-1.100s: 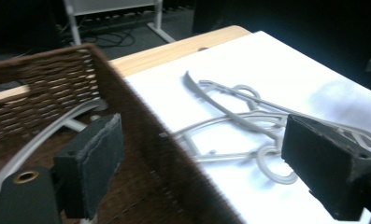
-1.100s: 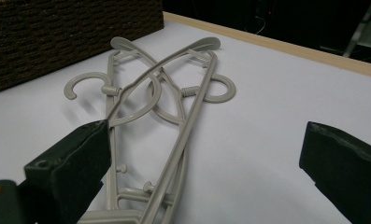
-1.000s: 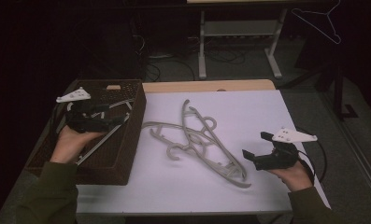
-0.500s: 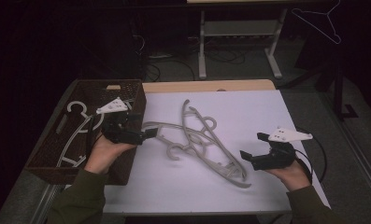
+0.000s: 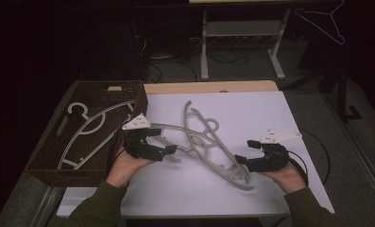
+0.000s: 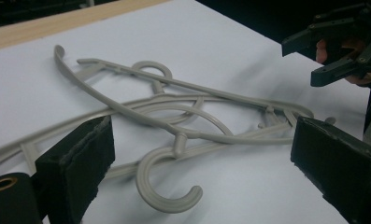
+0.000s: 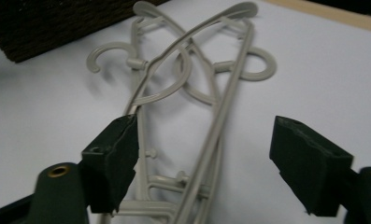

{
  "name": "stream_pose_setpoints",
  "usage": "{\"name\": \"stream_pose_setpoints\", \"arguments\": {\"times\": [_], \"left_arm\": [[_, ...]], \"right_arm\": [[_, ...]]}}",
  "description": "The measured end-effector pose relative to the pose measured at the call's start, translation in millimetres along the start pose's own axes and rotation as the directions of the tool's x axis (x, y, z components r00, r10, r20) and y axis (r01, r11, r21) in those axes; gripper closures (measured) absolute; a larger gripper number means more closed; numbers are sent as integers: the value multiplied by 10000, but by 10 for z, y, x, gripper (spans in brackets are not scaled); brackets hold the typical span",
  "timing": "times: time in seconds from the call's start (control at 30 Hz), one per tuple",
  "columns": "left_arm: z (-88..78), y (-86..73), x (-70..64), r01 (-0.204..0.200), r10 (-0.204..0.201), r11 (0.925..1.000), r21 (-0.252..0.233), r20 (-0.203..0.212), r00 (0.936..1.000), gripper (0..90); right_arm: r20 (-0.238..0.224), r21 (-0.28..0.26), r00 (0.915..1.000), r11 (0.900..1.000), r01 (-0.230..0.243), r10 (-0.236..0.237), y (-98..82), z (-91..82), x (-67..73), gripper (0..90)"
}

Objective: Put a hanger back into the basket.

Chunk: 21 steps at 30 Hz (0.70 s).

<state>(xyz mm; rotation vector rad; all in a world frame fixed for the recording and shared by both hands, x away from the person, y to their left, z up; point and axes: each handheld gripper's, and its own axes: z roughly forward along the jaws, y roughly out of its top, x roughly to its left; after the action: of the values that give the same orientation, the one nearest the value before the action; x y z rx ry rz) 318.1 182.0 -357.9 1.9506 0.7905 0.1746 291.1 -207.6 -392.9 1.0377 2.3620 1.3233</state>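
Several grey plastic hangers lie tangled on the white table top. My left gripper is at the pile's left end, open. In the left gripper view its jaws stand wide on either side of a hanger hook without touching it. My right gripper is at the pile's lower right end. Its jaws have just been closing, and the hangers' bar ends lie between them. The pads are still apart from the bars, so it is open.
A dark woven basket stands on the table's left, with one white hanger lying in it. The right gripper also appears far off in the left gripper view. Table legs stand on the floor beyond.
My left hand left the basket and moved right and down to the hanger pile. A white hanger now lies uncovered in the basket. The right hand stayed put.
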Motion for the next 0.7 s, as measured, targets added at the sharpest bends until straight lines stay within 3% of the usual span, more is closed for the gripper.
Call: {"name": "stream_pose_setpoints", "arguments": {"times": [0.17,0.4,0.43,0.63,0.7], "left_arm": [[105,-103,-21,76,-78,9998,163,85,9999,67],[199,-175,-41,70,-76,9993,357,181,9998,67],[213,-186,-42,27,-34,9992,397,193,9998,67],[241,-212,-32,103,-115,9988,478,240,9996,67],[242,-225,-30,161,-174,9985,514,260,9995,67]], "right_arm": [[92,487,9998,9986,-200,196,33,158,-1,345],[446,1239,9986,9917,-347,294,88,512,-109,462],[647,1538,9968,9865,-554,459,109,627,-140,491],[681,1980,9942,9755,-956,837,183,864,-206,575],[795,2411,9929,9647,-1056,888,194,973,-215,631]]}}
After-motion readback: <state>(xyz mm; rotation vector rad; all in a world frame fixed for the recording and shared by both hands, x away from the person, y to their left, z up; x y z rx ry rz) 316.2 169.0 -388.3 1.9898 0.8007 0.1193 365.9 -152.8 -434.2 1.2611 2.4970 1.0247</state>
